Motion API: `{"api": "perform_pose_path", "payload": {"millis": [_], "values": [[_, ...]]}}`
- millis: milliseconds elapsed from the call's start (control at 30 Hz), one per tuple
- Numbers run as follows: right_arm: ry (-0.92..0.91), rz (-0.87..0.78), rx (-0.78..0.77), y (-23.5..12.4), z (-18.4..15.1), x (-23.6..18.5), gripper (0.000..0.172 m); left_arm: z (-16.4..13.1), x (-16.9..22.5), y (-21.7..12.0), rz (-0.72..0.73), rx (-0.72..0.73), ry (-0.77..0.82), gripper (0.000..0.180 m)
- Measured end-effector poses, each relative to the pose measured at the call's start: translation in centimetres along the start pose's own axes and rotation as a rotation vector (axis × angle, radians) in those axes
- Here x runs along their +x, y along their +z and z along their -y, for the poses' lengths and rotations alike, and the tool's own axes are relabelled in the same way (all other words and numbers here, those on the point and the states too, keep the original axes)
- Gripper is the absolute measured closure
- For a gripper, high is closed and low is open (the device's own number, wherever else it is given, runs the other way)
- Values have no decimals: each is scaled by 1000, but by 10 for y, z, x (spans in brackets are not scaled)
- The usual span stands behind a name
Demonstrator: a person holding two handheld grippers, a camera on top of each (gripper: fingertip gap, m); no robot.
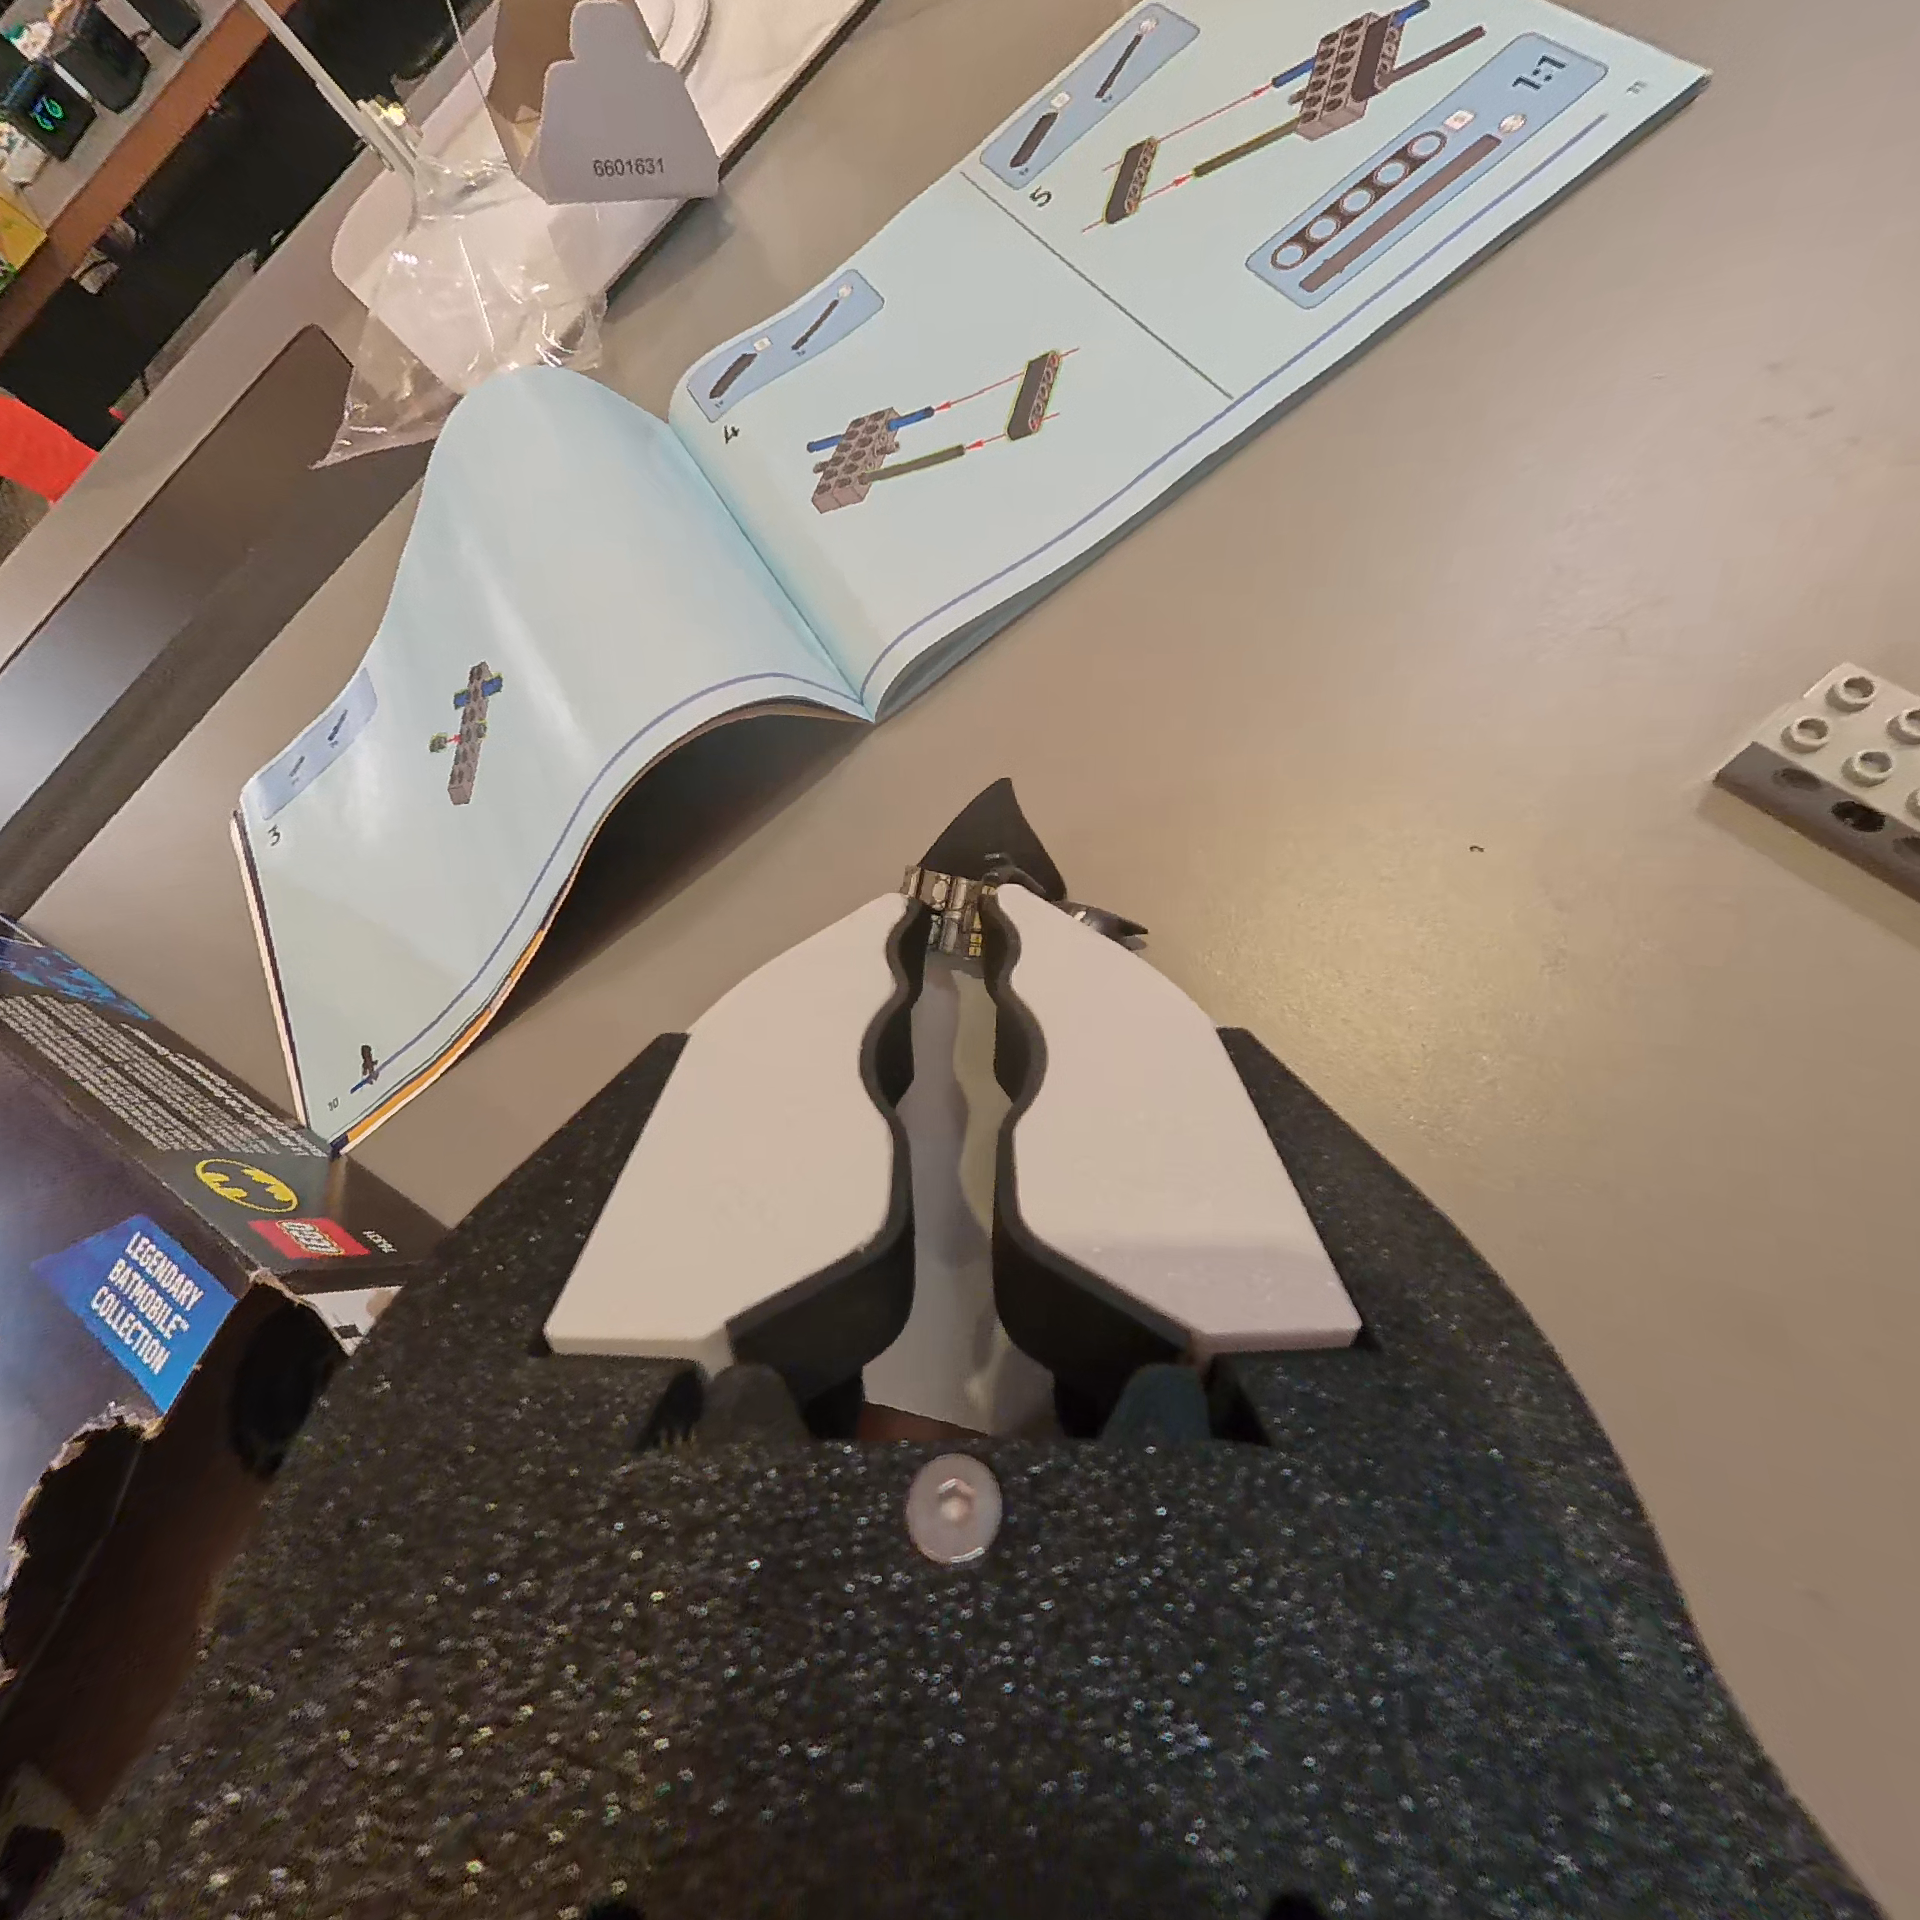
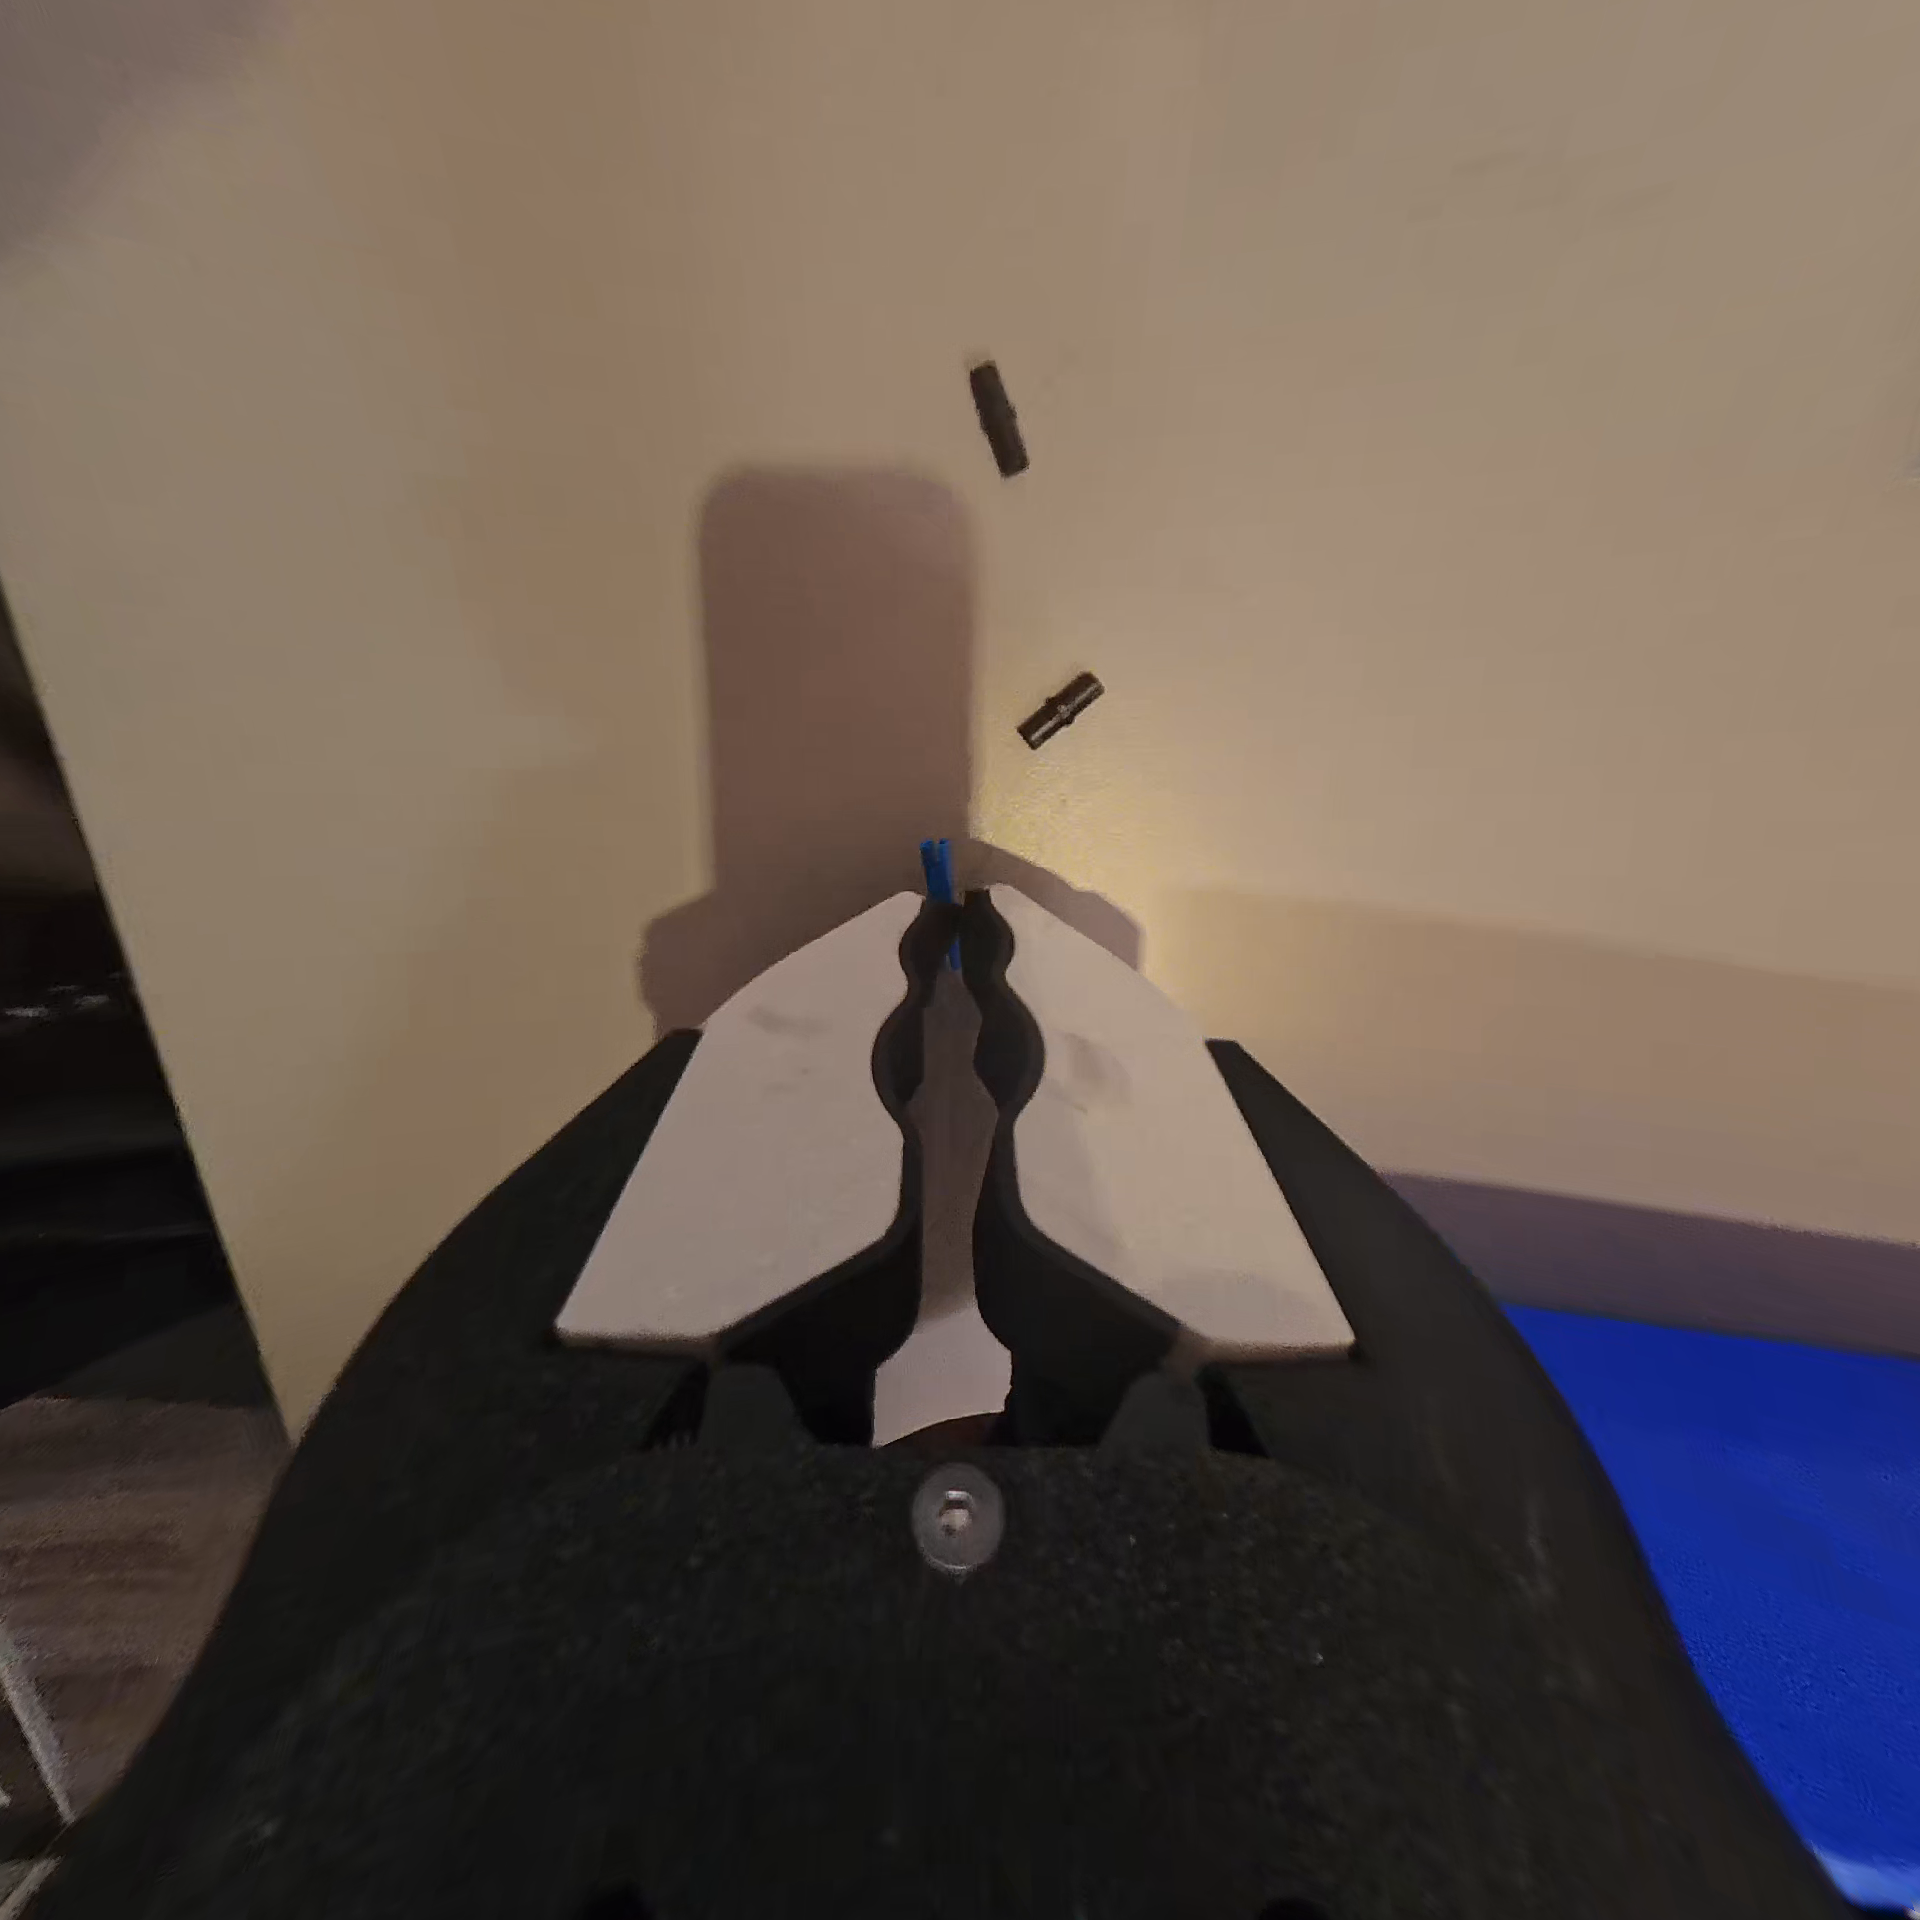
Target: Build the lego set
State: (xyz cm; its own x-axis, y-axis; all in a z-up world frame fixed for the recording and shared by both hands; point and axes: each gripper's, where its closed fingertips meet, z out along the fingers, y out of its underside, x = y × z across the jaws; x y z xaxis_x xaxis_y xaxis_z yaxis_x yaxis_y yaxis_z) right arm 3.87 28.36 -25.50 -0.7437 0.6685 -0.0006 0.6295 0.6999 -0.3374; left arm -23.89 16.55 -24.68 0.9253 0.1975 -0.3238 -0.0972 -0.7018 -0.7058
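In the left wrist view my left gripper [image 1: 951,904] is shut on a small grey toy figure [image 1: 943,894], low over the tan table [image 1: 1351,727]. The figure's black cape [image 1: 997,831] sticks out past the fingertips, and a dark pointed part [image 1: 1112,920] shows to the right. In the right wrist view my right gripper [image 2: 951,899] is shut on a thin blue pin [image 2: 937,868] that points forward out of the tips. Two short black pins [image 2: 1000,419] [image 2: 1061,710] lie on the table ahead of it.
An open light-blue instruction booklet [image 1: 831,436] lies ahead and left of the left gripper. A grey studded brick [image 1: 1839,758] sits at the right edge, a torn dark toy box [image 1: 125,1247] at the left, and clear plastic bags [image 1: 468,281] farther back. A blue surface [image 2: 1714,1558] lies at the lower right of the right wrist view. The right gripper is farther from the grey studded brick [image 1: 1839,758], some 20 cm, than the left, some 12 cm.
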Motion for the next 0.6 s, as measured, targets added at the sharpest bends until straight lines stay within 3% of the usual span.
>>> {"api": "perform_pose_path", "payload": {"millis": [300, 467, 600], "values": [[28, 13, 42, -2, -5, -1, 165, 1, 3, -1, -5, 4, 21, 171], [59, 12, 124, -46, -12, 6, 160, 0, 2, 0, -8, 2, 13, 171], [70, -110, 128, -104, -45, 35, 161, 1, 2, 0, -6, 2, 14, 171]]}}
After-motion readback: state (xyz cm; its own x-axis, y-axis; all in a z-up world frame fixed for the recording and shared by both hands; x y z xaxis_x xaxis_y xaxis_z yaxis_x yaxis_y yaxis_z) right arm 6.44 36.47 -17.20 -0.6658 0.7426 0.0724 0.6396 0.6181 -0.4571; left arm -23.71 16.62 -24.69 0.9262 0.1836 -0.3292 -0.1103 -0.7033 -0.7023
